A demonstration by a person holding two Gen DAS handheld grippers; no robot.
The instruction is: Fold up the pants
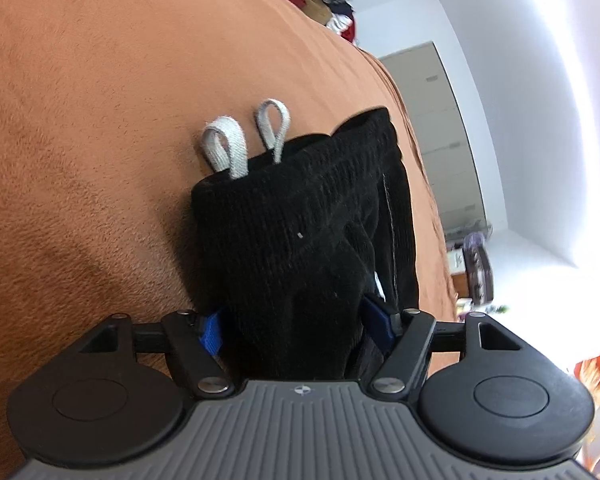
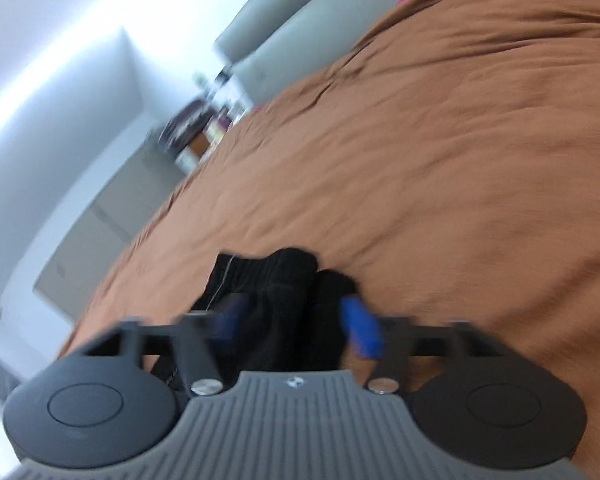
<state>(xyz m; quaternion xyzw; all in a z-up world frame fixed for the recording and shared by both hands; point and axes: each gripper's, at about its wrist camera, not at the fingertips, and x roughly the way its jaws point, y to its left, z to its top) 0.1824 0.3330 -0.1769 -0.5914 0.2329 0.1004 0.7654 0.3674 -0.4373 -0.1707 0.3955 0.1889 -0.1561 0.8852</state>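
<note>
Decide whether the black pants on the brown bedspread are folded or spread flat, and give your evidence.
Folded. The black pants sit as a compact, thick bundle of stacked layers on the bedspread, with the white drawstring loops poking out at one end.

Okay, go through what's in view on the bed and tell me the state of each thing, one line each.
black pants: bunched into a thick folded bundle, lying on the blanket.
white drawstring: two loops sticking out past the bundle's far edge.
brown blanket: spread over the bed, lightly wrinkled.
left gripper: jaws wide, fabric between them.
right gripper: jaws wide, fabric between them; view blurred.
</note>
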